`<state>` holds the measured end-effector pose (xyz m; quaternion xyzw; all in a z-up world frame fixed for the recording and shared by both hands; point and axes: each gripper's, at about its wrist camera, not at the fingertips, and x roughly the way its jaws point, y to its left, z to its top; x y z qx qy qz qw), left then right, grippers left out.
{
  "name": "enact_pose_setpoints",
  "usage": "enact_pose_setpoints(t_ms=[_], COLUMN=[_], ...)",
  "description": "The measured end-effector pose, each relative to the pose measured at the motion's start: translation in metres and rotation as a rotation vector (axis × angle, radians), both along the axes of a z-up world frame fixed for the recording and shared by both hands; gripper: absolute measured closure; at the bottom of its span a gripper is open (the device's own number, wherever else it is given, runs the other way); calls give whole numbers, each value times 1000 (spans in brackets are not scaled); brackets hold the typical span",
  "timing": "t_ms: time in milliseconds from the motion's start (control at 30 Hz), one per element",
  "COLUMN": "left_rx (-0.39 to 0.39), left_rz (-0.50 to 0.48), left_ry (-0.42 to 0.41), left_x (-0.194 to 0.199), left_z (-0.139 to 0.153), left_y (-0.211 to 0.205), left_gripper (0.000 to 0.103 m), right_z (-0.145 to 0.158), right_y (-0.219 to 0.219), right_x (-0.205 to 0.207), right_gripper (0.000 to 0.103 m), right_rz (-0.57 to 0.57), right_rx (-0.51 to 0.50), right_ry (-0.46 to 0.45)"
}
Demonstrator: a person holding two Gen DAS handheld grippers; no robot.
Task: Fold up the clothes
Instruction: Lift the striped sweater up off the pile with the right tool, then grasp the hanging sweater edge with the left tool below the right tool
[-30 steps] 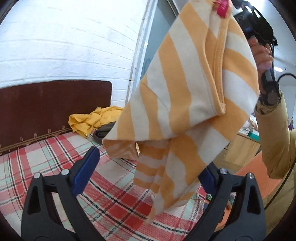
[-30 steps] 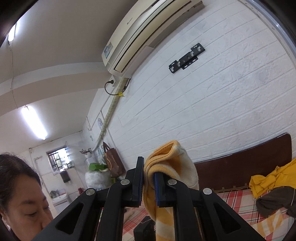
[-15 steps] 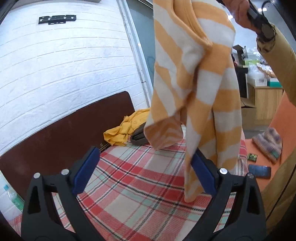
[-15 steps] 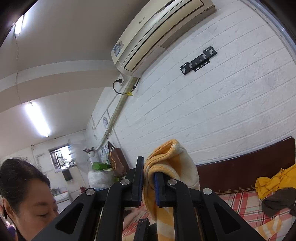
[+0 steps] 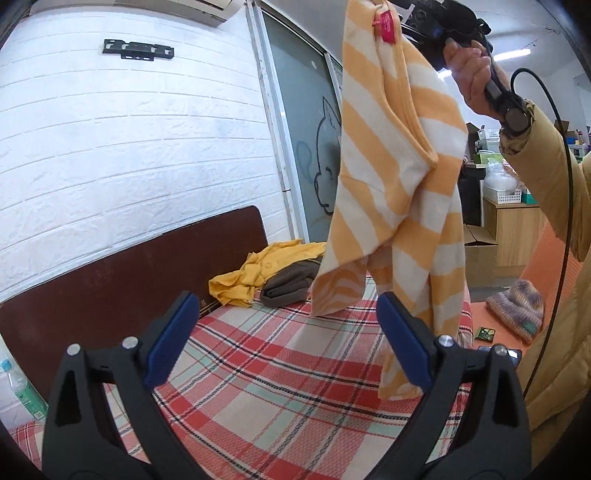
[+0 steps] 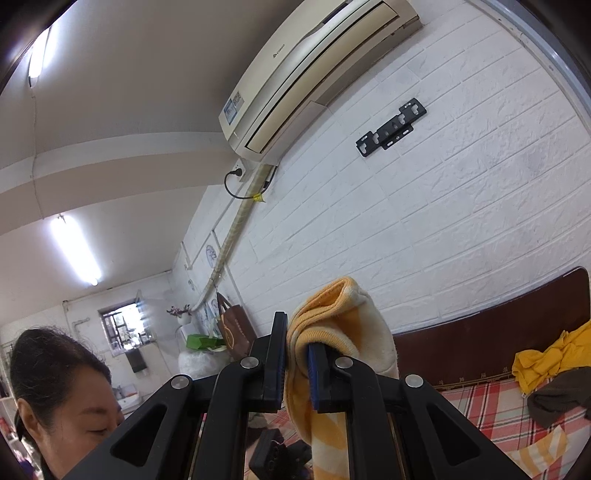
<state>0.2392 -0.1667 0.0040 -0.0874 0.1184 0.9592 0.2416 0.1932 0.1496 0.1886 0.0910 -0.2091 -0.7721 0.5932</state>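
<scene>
An orange-and-white striped shirt [image 5: 399, 177] hangs in the air over the plaid bed [image 5: 280, 373], held from its top near a pink label. My right gripper [image 6: 297, 354] is shut on a bunched edge of the striped shirt [image 6: 332, 332], raised high; it also shows at the top of the left wrist view [image 5: 436, 22]. My left gripper [image 5: 284, 332] is open and empty, low in front of the hanging shirt, whose lower hem drops beside the right finger [image 5: 402, 347].
A yellow garment [image 5: 258, 273] and a folded brown garment [image 5: 288, 284] lie at the dark headboard [image 5: 110, 273]. A knit hat [image 5: 517, 306] and a phone [image 5: 511, 354] lie on the orange surface at right. A bottle [image 5: 22, 391] stands at the far left.
The left gripper's view has swung back and left, so the hanging shirt now sits further right and higher. The right gripper keeps its hold and has tilted slightly.
</scene>
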Motion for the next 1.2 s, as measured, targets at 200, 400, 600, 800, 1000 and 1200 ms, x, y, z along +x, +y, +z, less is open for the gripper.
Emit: enact_pose_setpoints(t_ms=[200, 400, 600, 800, 1000, 1200], left_rx=[-132, -114, 42, 194, 262, 202], left_rz=[-79, -98, -146, -116, -41, 57], left_ry=[25, 56, -85, -149, -96, 11], left_x=[7, -8, -38, -39, -11, 43], left_z=[-14, -11, -1, 9, 42, 86], left_y=[61, 101, 72, 30, -7, -19], left_gripper=[6, 16, 77, 92, 96, 96], right_z=[-9, -21, -35, -47, -45, -23], right_y=[-13, -30, -32, -34, -45, -56], right_x=[-9, -15, -17, -17, -2, 22], right_gripper=[93, 93, 92, 92, 92, 92], right_rz=[23, 45, 52, 61, 91, 130], right_rx=[11, 45, 60, 75, 94, 87], right_ry=[-34, -71, -87, -96, -46, 44])
